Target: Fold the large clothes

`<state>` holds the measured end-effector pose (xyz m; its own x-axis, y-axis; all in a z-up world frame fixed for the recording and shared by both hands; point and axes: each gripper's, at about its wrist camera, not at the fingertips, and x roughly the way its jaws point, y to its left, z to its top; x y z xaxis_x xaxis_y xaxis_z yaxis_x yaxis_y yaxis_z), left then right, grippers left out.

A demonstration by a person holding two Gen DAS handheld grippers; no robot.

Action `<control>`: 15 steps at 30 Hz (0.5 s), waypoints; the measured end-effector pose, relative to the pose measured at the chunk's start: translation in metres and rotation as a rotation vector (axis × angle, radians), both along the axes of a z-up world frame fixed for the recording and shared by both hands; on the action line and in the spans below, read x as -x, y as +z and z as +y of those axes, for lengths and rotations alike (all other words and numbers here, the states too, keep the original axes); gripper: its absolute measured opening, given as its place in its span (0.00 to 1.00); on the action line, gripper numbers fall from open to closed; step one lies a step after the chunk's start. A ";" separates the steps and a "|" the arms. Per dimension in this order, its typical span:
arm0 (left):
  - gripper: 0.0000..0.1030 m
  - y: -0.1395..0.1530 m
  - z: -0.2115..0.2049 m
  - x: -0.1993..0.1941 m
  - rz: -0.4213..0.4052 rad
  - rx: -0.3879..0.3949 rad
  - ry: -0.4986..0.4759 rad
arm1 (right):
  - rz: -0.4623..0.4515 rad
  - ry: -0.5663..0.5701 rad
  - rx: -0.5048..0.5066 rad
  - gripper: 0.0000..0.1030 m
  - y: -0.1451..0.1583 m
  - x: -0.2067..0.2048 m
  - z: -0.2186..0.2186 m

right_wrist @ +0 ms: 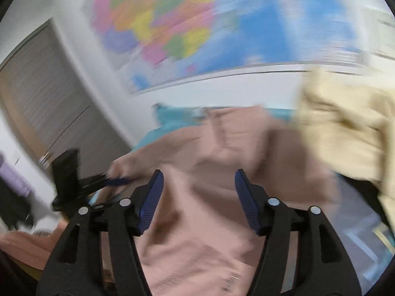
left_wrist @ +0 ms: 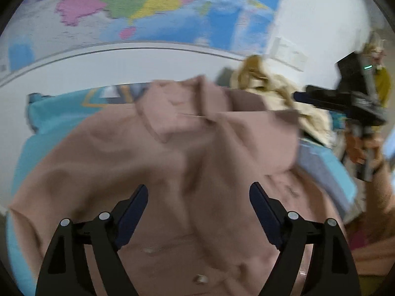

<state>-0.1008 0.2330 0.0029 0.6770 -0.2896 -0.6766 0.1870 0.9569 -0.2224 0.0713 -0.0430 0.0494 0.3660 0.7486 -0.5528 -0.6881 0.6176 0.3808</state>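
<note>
A: What is lying under the two grippers?

B: A dusty-pink garment is spreading, rumpled, over a turquoise cover on what may be a bed; I cannot tell for sure. Its collar area is bunching up toward the far side, near the white wall.

A: And the left gripper?

B: Its jaws are standing wide apart with nothing between them, hovering over the near part of the pink cloth, where a couple of pale buttons are showing.

A: The right one?

B: The right gripper is also gaping, holding nothing, over the same pink garment. In the left wrist view it is sitting off to the right, a hand gripping its handle.

A: Anything else nearby?

B: A cream garment is lying heaped just beside the pink one on the right. A coloured map is hanging on the wall behind. Both views are blurring heavily.
</note>
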 end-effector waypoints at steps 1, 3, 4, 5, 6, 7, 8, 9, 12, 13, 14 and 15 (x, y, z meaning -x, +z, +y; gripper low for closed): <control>0.79 0.002 -0.007 0.006 -0.023 0.004 -0.027 | 0.009 -0.048 0.003 0.59 -0.006 -0.004 -0.018; 0.93 0.003 -0.023 0.016 -0.049 -0.005 -0.081 | 0.033 -0.144 0.014 0.60 -0.025 -0.013 -0.052; 0.94 0.001 -0.031 0.019 -0.055 -0.024 -0.099 | 0.051 -0.172 0.013 0.64 -0.033 -0.017 -0.064; 0.94 -0.003 -0.045 0.021 -0.060 -0.084 -0.107 | 0.083 -0.202 0.007 0.64 -0.046 -0.021 -0.078; 0.94 -0.011 -0.059 0.018 -0.043 -0.168 -0.107 | 0.102 -0.221 0.004 0.64 -0.056 -0.025 -0.085; 0.94 -0.021 -0.070 0.011 -0.011 -0.244 -0.108 | 0.120 -0.231 0.002 0.65 -0.064 -0.029 -0.087; 0.94 -0.032 -0.076 0.003 0.027 -0.289 -0.102 | 0.134 -0.238 0.007 0.66 -0.075 -0.033 -0.091; 0.94 -0.041 -0.078 -0.005 0.066 -0.320 -0.086 | 0.143 -0.245 0.008 0.67 -0.085 -0.034 -0.093; 0.49 -0.059 -0.073 -0.030 0.144 -0.357 -0.040 | 0.174 -0.224 -0.008 0.68 -0.101 -0.041 -0.087; 0.33 -0.061 -0.062 -0.039 0.186 -0.333 -0.013 | 0.175 -0.216 -0.012 0.68 -0.099 -0.040 -0.083; 0.13 -0.058 -0.049 -0.045 0.205 -0.286 0.008 | 0.175 -0.198 -0.025 0.68 -0.098 -0.040 -0.082; 0.09 -0.051 -0.033 -0.049 0.201 -0.219 0.027 | 0.170 -0.186 -0.040 0.68 -0.094 -0.039 -0.081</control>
